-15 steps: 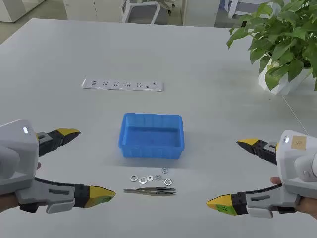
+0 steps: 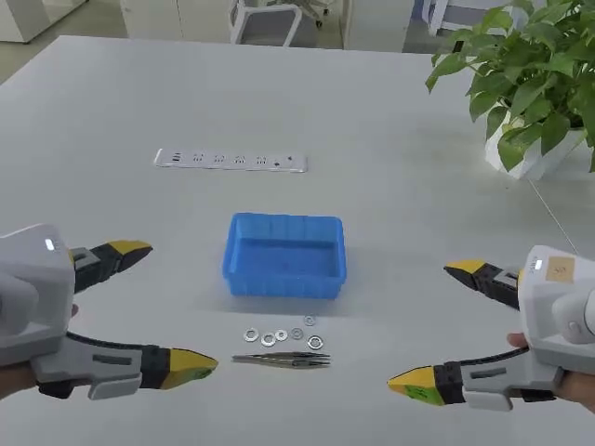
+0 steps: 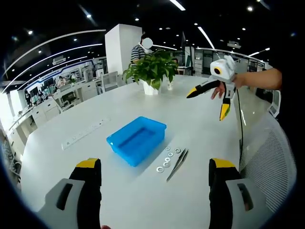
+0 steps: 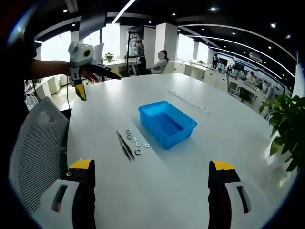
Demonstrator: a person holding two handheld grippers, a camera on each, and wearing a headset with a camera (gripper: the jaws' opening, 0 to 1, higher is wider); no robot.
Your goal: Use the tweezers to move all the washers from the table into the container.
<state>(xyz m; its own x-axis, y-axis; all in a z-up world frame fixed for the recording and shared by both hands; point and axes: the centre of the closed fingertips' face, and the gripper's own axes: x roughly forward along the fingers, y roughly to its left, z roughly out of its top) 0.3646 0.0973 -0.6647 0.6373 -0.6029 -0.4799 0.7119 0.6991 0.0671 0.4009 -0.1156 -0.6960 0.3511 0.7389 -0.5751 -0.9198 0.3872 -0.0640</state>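
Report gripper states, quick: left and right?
Left gripper: open, holding nothing.
Right gripper: open, holding nothing.

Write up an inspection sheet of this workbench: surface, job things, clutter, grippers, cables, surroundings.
Surface: pale grey table, clean and dry.
Job's things: tweezers lie flat nearest the person; about six washers lie loose between them and the blue container, which stands upright with no washer seen inside.
Clutter: white power strip beyond the container; potted plant at the far right.
Grippers: left gripper and right gripper are both open, holding nothing, either side of the washers.
Cables: a thin dark cord seems to hang from the right gripper.
Surroundings: office chairs past the far edge; open office behind.
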